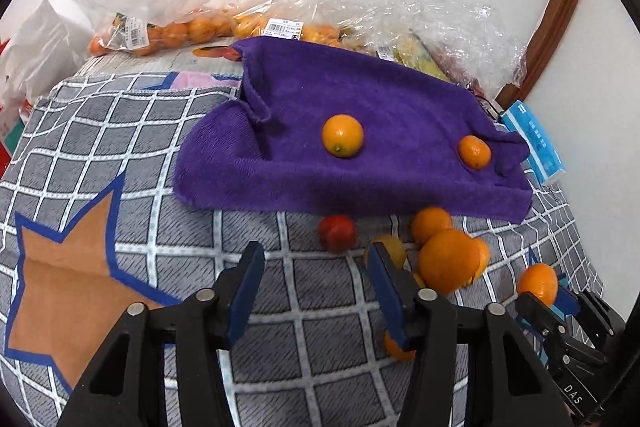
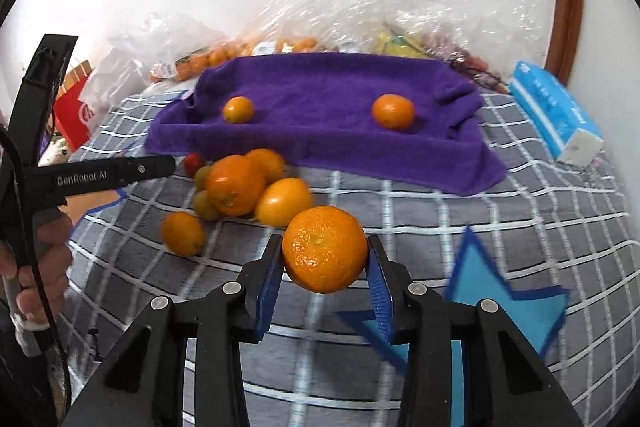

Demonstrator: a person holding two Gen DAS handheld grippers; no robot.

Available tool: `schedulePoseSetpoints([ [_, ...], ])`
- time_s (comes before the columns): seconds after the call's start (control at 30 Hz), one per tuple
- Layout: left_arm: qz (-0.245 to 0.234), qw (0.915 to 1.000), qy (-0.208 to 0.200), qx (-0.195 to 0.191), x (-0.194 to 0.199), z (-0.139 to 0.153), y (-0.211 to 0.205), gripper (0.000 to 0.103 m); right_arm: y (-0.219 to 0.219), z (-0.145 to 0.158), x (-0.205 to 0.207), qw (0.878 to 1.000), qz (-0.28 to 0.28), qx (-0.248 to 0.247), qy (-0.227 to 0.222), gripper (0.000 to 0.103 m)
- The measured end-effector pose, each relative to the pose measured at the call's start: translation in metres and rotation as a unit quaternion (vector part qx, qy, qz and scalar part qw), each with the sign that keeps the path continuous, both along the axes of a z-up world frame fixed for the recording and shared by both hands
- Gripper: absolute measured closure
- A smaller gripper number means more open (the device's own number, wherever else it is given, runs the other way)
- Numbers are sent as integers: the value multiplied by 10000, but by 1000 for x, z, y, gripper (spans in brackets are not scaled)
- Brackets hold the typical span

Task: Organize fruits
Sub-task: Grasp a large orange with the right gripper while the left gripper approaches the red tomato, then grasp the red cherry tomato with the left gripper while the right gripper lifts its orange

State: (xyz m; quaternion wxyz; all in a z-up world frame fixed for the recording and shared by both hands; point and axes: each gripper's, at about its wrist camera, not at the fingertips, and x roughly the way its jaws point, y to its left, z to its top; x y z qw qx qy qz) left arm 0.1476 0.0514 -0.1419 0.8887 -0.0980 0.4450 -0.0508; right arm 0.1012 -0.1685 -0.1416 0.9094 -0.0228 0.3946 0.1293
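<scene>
Our right tool [image 2: 325, 263] squeezes a big orange [image 2: 324, 249] above the checked blanket [image 2: 400, 195]. Our left tool [image 1: 316, 267] is wide open, holding nothing. Farther off, a fruit pile [image 2: 240, 187], then two oranges on the purple towel [image 2: 320, 87].

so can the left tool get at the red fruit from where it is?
Probably yes. The left tool is open and empty, and the red fruit lies just ahead of its tips on the blanket, below the towel edge. Nothing sits between; the orange pile is off to the right.
</scene>
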Motion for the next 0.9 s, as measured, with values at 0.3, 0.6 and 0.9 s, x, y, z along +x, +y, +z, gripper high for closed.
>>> schedulePoseSetpoints([
  [0.3, 0, 9998, 120, 180, 22, -9, -11, 61, -10, -6, 12, 9999, 17, 150, -45, 63],
  [0.6, -74, 9992, 49, 402, 30, -19, -21, 63, -10, -16, 21, 10000, -30, -34, -82, 63],
  [0.9, -53, 9990, -265, 359, 21, -23, -18, 65, -10, -28, 32, 9995, -162, -150, 232, 62],
])
